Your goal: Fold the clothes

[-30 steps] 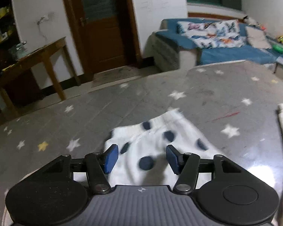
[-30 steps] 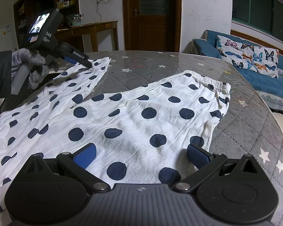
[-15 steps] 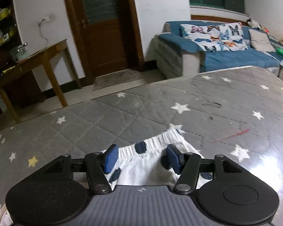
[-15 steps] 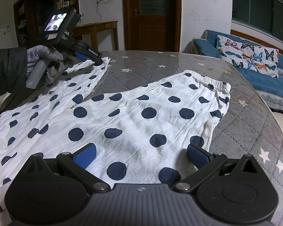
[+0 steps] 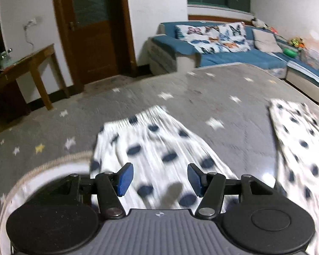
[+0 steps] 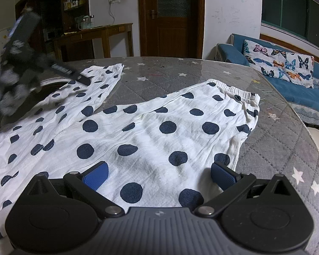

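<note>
Since a second ago, left tool (image 5: 158, 178) has pulled back over one trouser leg; view blurred by motion.

Polka-dot trousers (image 6: 151, 127) lie spread flat on the star-patterned table (image 6: 287, 148), both legs apart, cuffs far from the camera. No fold visible; in my judgement, the task is barely begun. Right tool (image 6: 158, 176) hovers spread over the near leg, gripping nothing. Left tool likewise spread, empty.
</note>
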Motion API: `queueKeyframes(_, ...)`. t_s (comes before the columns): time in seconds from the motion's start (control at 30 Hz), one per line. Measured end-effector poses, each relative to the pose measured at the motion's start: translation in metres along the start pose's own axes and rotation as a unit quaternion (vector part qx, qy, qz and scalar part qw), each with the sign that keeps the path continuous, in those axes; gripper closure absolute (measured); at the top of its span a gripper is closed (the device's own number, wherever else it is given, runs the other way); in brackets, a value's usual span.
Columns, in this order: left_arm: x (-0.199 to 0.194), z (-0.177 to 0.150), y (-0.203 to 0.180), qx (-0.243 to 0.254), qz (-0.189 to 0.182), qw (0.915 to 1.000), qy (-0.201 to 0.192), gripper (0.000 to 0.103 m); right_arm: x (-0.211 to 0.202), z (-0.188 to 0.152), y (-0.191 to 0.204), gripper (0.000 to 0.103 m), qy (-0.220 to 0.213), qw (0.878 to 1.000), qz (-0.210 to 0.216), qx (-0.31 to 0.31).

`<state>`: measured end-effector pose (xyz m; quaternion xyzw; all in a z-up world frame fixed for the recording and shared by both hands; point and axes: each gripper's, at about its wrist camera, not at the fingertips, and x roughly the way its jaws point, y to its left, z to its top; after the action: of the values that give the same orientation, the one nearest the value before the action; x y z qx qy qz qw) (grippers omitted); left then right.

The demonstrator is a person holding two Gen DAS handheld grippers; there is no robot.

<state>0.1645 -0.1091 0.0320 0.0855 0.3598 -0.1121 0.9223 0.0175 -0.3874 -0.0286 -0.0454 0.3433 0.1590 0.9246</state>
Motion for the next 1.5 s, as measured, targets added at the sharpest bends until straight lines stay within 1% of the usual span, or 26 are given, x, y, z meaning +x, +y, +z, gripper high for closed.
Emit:
queueKeyframes(0.07, -0.009, -0.010, -0.004, 0.006, -0.006, 1.0000, 0.003, 0.043, 0.000, 0.000, 0.000, 0.000, 0.000, 1.000, 0.000, 0.000)
queueKeyframes(0.17, -0.019, -0.029, -0.005, 0.015, -0.001, 0.9998, 0.012, 0.043, 0.000, 0.000, 0.000, 0.000, 0.000, 1.000, 0.000, 0.000)
queueKeyframes(0.3, -0.033, -0.048, -0.002, 0.025, 0.021, 0.9994, 0.010, 0.043, 0.000, 0.000, 0.001, 0.000, 0.000, 1.000, -0.001, -0.001)
queueKeyframes(0.47, -0.052, -0.068, 0.017, 0.016, 0.052, 0.9984, 0.013, 0.043, 0.001, 0.000, 0.001, 0.000, 0.001, 1.000, -0.002, -0.002)
queueKeyframes(0.53, -0.066, -0.074, 0.024, 0.003, 0.055, 0.9985, 0.008, 0.043, 0.001, 0.001, 0.001, 0.000, 0.002, 1.000, -0.002, -0.002)
queueKeyframes(0.67, -0.103, -0.085, 0.029, -0.009, 0.045, 0.9988, -0.017, 0.041, -0.001, 0.005, 0.001, 0.000, 0.013, 1.000, 0.001, 0.000)
queueKeyframes(0.7, -0.112, -0.089, 0.028, -0.009, 0.043, 0.9988, -0.020, 0.040, -0.005, 0.007, 0.002, 0.000, 0.012, 1.000, 0.005, 0.005)
queueKeyframes(0.77, -0.127, -0.097, 0.025, -0.009, 0.038, 0.9989, -0.025, 0.039, -0.018, 0.011, 0.007, 0.000, -0.004, 1.000, 0.017, 0.014)
queueKeyframes(0.9, -0.148, -0.118, 0.015, 0.001, 0.023, 0.9995, -0.024, 0.039, -0.043, 0.012, 0.032, 0.000, -0.029, 0.999, 0.042, -0.016)
queueKeyframes(1.03, -0.157, -0.137, 0.004, 0.020, 0.018, 0.9995, -0.015, 0.039, -0.051, 0.002, 0.059, 0.000, -0.019, 0.996, 0.073, -0.056)
queueKeyframes(1.17, -0.159, -0.155, 0.003, 0.027, 0.030, 0.9992, -0.005, 0.039, -0.049, -0.013, 0.075, 0.000, 0.003, 0.994, 0.090, -0.061)
queueKeyframes(1.27, -0.161, -0.165, 0.008, 0.031, 0.050, 0.9983, -0.004, 0.038, -0.048, -0.024, 0.079, 0.000, 0.019, 0.994, 0.085, -0.069)
queueKeyframes(1.37, -0.165, -0.170, 0.015, 0.032, 0.069, 0.9971, -0.007, 0.038, -0.049, -0.033, 0.078, 0.000, 0.026, 0.994, 0.066, -0.083)
queueKeyframes(1.43, -0.166, -0.173, 0.021, 0.032, 0.083, 0.9961, -0.006, 0.038, -0.054, -0.036, 0.072, 0.000, 0.026, 0.995, 0.056, -0.076)
queueKeyframes(1.5, -0.172, -0.171, 0.022, 0.022, 0.081, 0.9964, -0.013, 0.038, -0.059, -0.036, 0.066, 0.000, 0.025, 0.996, 0.045, -0.071)
